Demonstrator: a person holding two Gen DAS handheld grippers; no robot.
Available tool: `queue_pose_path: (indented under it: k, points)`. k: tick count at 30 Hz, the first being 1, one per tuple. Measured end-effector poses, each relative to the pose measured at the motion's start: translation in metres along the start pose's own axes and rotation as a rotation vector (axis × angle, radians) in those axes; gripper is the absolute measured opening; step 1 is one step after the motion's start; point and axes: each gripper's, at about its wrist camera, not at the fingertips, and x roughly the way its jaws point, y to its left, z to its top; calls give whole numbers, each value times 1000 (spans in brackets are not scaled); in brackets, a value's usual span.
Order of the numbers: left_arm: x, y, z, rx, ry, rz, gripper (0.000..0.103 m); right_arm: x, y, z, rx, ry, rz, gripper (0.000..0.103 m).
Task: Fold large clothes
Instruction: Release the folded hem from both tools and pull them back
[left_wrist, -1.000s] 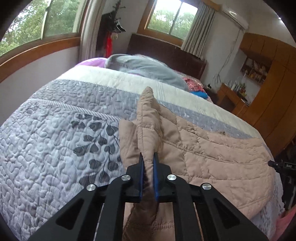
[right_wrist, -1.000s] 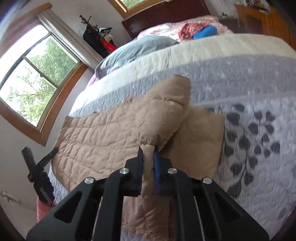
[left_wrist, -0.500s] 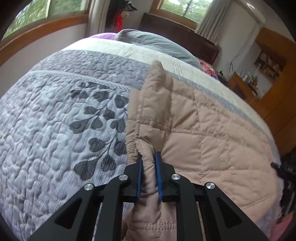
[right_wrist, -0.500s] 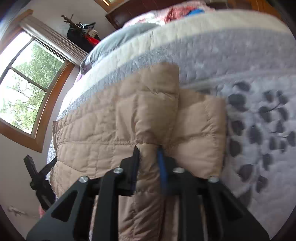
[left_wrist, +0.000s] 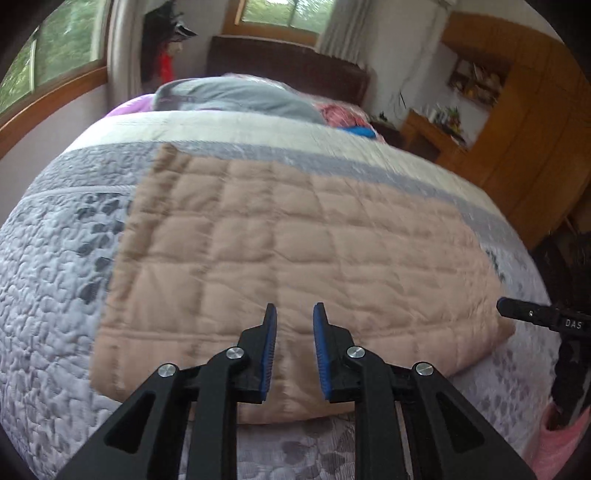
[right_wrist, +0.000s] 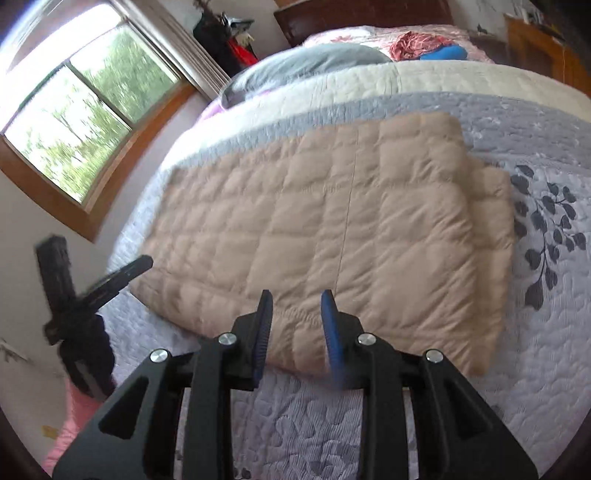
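While both views blur, the left gripper (left_wrist: 294, 314) and right gripper (right_wrist: 296, 301) gape empty above the seemingly folded jacket (right_wrist: 332, 225); its underside is hidden.

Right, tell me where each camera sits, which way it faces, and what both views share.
Left wrist: rides the left gripper, looking along its open fingers over the tan quilted garment toward the headboard; the other gripper's tip pokes in at right.
Right wrist: rides the right gripper, open too, facing the same garment with the window at left; the other gripper shows at left.
Shared: the garment, the grey bedspread, the grey pillow.
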Motion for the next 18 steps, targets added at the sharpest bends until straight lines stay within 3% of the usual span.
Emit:
queue_pose_path:
  k: [3, 5, 9, 12, 15, 18]
  points:
    - [24, -4, -12, 16, 44, 36, 20, 23, 3, -12, 1, 42, -35, 27]
    - [38, -2, -19, 35, 58, 44, 20, 39, -2, -18, 10, 68, -68, 19]
    - [46, 0, -26, 59, 30, 54, 19, 58, -13, -22, 24, 63, -62, 16]
    - [47, -4, -27, 77, 18, 83, 19, 50, -20, -21, 41, 68, -44, 14]
    - [36, -12, -25, 22, 38, 78, 19, 29, -28, -23, 50, 51, -30, 17]
    - [18, -22, -15, 3, 9, 41, 19, 14, -13, -19, 22, 9, -25, 20]
